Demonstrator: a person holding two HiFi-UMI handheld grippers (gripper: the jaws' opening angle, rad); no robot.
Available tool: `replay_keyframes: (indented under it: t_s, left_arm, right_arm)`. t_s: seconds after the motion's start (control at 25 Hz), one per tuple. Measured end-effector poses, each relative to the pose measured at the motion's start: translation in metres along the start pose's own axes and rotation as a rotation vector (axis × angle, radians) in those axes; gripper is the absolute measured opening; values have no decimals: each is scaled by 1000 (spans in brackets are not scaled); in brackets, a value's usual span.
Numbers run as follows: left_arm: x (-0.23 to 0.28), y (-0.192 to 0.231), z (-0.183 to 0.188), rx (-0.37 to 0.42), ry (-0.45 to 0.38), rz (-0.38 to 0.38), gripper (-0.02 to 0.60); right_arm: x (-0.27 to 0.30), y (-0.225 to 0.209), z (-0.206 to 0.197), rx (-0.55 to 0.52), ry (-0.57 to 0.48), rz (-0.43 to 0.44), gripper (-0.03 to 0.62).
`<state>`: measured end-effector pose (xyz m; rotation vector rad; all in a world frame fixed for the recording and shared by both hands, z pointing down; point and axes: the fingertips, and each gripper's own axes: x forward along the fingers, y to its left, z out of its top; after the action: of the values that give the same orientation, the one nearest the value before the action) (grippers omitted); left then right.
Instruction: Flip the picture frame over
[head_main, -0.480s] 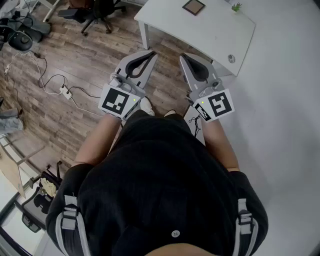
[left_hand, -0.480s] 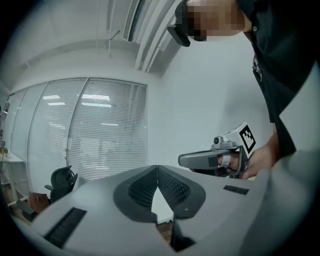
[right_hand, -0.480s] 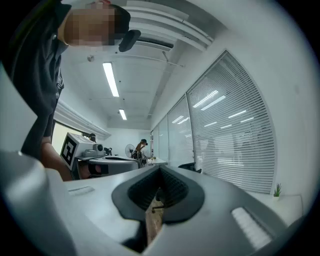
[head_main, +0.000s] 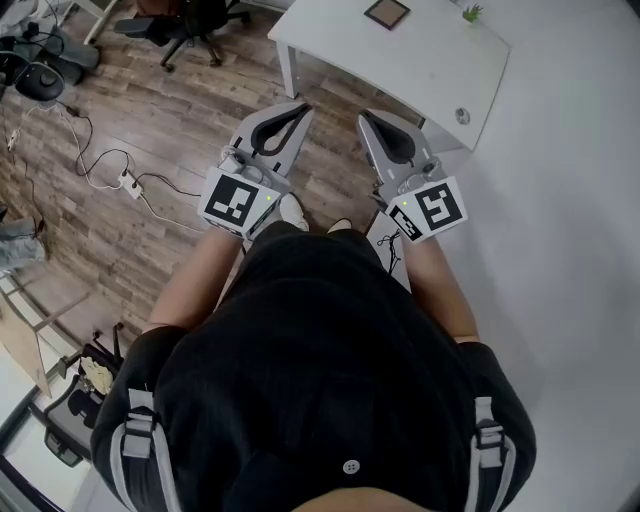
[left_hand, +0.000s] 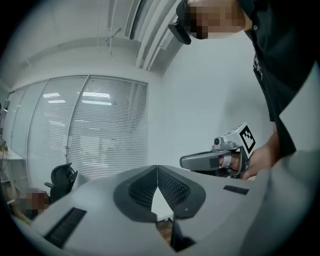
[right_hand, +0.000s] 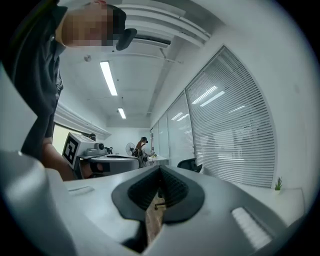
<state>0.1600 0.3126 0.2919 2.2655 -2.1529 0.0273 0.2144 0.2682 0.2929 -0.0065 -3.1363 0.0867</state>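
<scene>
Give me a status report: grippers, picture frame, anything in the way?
Left gripper and right gripper shut, empty, level. Dark square picture frame flat on white table, untouched. Small green plant apart from it; nothing blocking.

The head view is taken from above the person and is aimed steeply down. The left hand-held gripper (head_main: 300, 108) and right hand-held gripper (head_main: 364, 116) are seen close below, the floor (head_main: 150, 120) beneath them, and the desk (head_main: 430, 75) farther off at the top edge. Each gripper view is set low just behind its own jaws and is pointed level along them. The blinds (left_hand: 100, 130) are shared by both gripper views, and in each the other hand-held gripper is caught at one side.
</scene>
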Motion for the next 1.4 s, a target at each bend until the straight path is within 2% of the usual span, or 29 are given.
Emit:
replay_keyframes:
  t_s: [0.4,0.44,0.52,0.92,1.08,1.4]
  left_arm:
    - [-5,3,-3,9,8,7,14]
    - [-5,4,-3,15,9,6,34]
    - [-6,7,-3,21,12,8,77]
    - [-9,28,-6,6,5,20,279]
    - [-11,39,-6,3,3,17,305]
    - [-7,68,-10,7,0,1,310]
  right_arm:
    - [2,-2,-2,-2,-4,-27,17]
    - [4,-3,-2,-2,-2,-32,86]
    - [6,-5,-2,2,3,-45,145]
    - [17,-5,-3,10,7,-62,267]
    - [27,-4,-3,13,3,-71,295]
    - [53,-5,-3,4,10,-92,325]
